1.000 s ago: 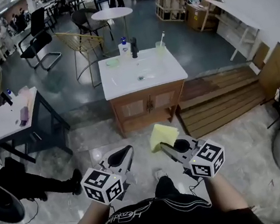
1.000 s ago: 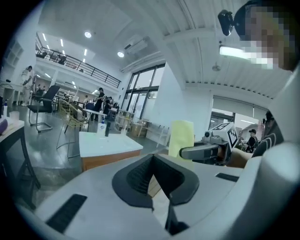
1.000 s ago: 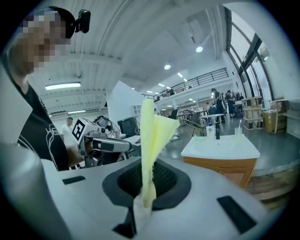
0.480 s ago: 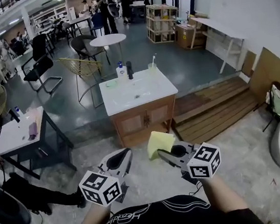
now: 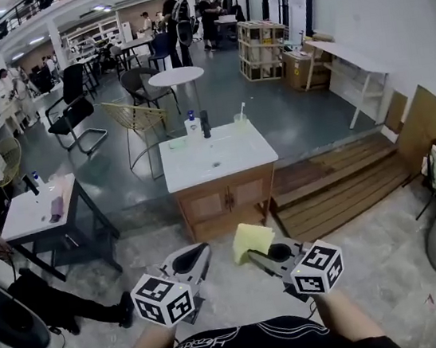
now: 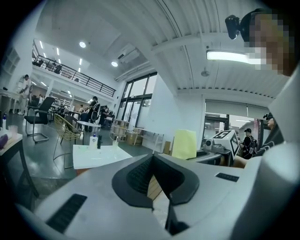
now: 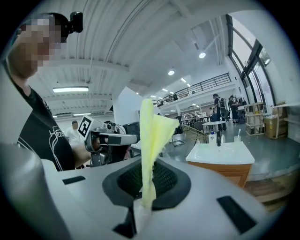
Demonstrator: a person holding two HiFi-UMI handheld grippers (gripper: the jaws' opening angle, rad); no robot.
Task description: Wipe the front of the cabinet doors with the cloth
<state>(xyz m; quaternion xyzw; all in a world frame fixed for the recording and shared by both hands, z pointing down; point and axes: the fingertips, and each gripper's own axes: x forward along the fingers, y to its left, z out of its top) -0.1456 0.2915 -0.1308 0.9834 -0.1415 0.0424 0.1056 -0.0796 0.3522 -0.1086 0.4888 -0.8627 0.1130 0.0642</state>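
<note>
1. Cabinet (image 5: 224, 202) under a white counter (image 5: 216, 160) stands ahead, well apart from both claws. Wiping likely not started.
2. Cabinet doors (image 5: 246, 192) face the person, nothing touching them.
3. Right claw (image 5: 255, 252), short of the cabinet, is clamped on the cloth (image 5: 251, 239), probably carrying it in.
4. Left claw (image 5: 201, 251), same side of the cabinet: jaws together, nothing in them, likely spare.
5. Yellow cloth sticks up from the clamp, free edge toward the cabinet, ready to press flat.

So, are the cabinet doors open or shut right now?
Shut. Both doors lie flush with the cabinet front in the head view.
</note>
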